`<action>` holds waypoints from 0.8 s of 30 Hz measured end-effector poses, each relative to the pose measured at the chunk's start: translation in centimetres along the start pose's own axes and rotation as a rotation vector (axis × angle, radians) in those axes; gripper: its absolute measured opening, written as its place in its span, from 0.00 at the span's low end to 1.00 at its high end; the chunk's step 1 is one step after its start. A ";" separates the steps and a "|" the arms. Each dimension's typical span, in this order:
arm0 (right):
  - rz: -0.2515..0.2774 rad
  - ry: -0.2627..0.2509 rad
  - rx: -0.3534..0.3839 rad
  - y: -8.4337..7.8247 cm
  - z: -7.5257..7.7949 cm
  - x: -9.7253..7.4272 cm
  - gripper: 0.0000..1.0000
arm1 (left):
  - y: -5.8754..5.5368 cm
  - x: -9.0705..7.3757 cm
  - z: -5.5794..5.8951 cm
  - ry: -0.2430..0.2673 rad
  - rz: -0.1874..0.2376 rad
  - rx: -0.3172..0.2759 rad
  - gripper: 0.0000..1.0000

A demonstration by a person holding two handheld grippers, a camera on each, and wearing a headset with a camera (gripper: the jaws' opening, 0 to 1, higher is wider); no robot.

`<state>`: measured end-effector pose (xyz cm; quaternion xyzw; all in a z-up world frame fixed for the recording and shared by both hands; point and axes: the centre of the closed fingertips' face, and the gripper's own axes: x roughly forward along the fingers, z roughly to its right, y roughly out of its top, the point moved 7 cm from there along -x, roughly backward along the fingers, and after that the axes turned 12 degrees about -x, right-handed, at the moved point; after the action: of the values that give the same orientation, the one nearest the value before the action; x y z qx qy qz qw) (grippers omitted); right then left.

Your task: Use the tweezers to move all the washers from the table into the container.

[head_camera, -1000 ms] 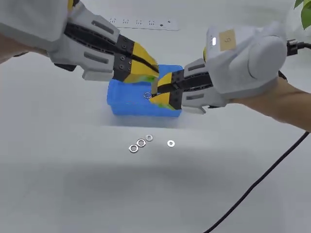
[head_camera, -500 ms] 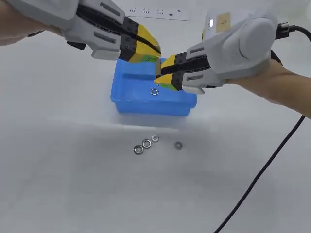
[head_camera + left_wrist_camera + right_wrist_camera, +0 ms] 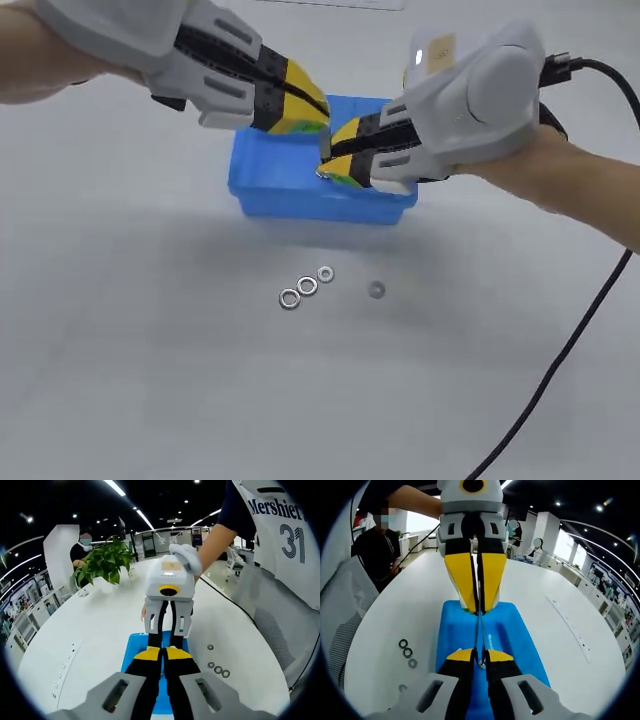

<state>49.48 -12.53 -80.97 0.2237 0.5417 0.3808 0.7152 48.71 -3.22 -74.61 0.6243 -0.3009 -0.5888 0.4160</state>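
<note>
Right gripper (image 3: 480, 654) pinches the tweezers (image 3: 479, 635) over the blue container (image 3: 270, 188); left gripper (image 3: 480, 611), jaws closed, grips their left end. Four washers (image 3: 307, 287) lie nearer.

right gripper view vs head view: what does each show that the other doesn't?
Right gripper view: the tweezers, held between left claw and right claw over the blue container. Head view: the right claw's black cable and the forearm behind it. Shared: container, both claws, four washers on the table.
</note>
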 end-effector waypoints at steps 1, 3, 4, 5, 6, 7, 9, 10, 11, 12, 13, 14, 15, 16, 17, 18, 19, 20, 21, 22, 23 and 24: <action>0.000 0.002 0.001 0.0 0.0 0.0 0.10 | 0.0 0.0 0.0 -0.001 -0.002 -0.002 0.05; 0.006 -0.006 0.010 -0.1 0.0 0.0 0.10 | 0.0 0.0 0.0 0.000 0.002 0.000 0.05; 0.004 -0.005 0.015 -0.1 0.0 0.0 0.10 | 0.0 0.0 0.0 0.003 0.004 -0.002 0.05; 0.002 -0.006 0.015 0.0 0.0 -0.1 0.11 | 0.0 0.0 0.0 0.002 0.004 -0.001 0.05; 0.000 -0.010 0.012 0.1 0.0 -0.1 0.11 | 0.1 0.0 0.0 0.002 0.004 0.000 0.05; 0.000 -0.011 0.010 0.2 -0.1 -0.2 0.11 | 0.2 0.0 0.1 0.002 0.005 0.002 0.05; 0.004 -0.015 0.008 0.5 -0.1 -0.4 0.12 | 0.5 -0.1 0.3 0.000 0.012 0.003 0.05; 0.006 -0.018 0.008 0.6 -0.2 -0.5 0.12 | 0.7 -0.1 0.4 -0.001 0.014 0.004 0.05; 0.007 -0.020 0.004 0.8 -0.2 -0.7 0.12 | 0.9 -0.2 0.5 -0.002 0.016 0.006 0.05; 0.009 -0.021 0.004 0.9 -0.2 -0.9 0.12 | 1.0 -0.2 0.6 -0.002 0.017 0.009 0.05; 0.012 -0.021 0.004 1.1 -0.3 -1.1 0.12 | 1.1 -0.3 0.7 -0.002 0.018 0.010 0.05; 0.013 -0.024 -0.001 1.3 -0.4 -1.2 0.12 | 1.3 -0.4 0.9 -0.004 0.017 0.013 0.05; 0.012 -0.027 -0.008 1.5 -0.5 -1.4 0.12 | 1.6 -0.6 1.1 -0.003 0.016 0.020 0.05; 0.012 -0.027 -0.011 1.6 -0.5 -1.6 0.12 | 1.6 -0.6 1.2 -0.004 0.016 0.020 0.05; 0.014 -0.029 -0.015 1.7 -0.6 -1.8 0.12 | 1.8 -0.7 1.4 -0.006 0.015 0.024 0.05; 0.016 -0.032 -0.020 2.0 -0.7 -2.1 0.12 | 2.2 -0.9 1.7 -0.008 0.014 0.031 0.05; 0.018 -0.037 -0.029 2.4 -0.8 -2.5 0.12 | 2.5 -1.1 2.0 -0.008 0.012 0.041 0.05; 0.020 -0.040 -0.035 2.6 -0.9 -2.8 0.12 | 2.8 -1.2 2.2 -0.007 0.013 0.046 0.05; 0.025 -0.046 -0.038 2.9 -1.0 -3.2 0.12 | 3.2 -1.4 2.6 -0.007 0.016 0.053 0.05; 0.028 -0.052 -0.041 3.2 -1.2 -3.5 0.12 | 3.5 -1.5 2.8 -0.006 0.017 0.061 0.05; 0.031 -0.057 -0.045 3.4 -1.3 -3.8 0.12 | 3.8 -1.6 3.1 -0.005 0.018 0.066 0.05; 0.033 -0.063 -0.050 3.7 -1.5 -4.3 0.12 | 4.2 -1.7 3.5 -0.005 0.019 0.077 0.05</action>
<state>46.44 -13.83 -76.15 0.2268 0.5055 0.3988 0.7307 45.49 -4.31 -69.93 0.6354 -0.3303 -0.5744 0.3965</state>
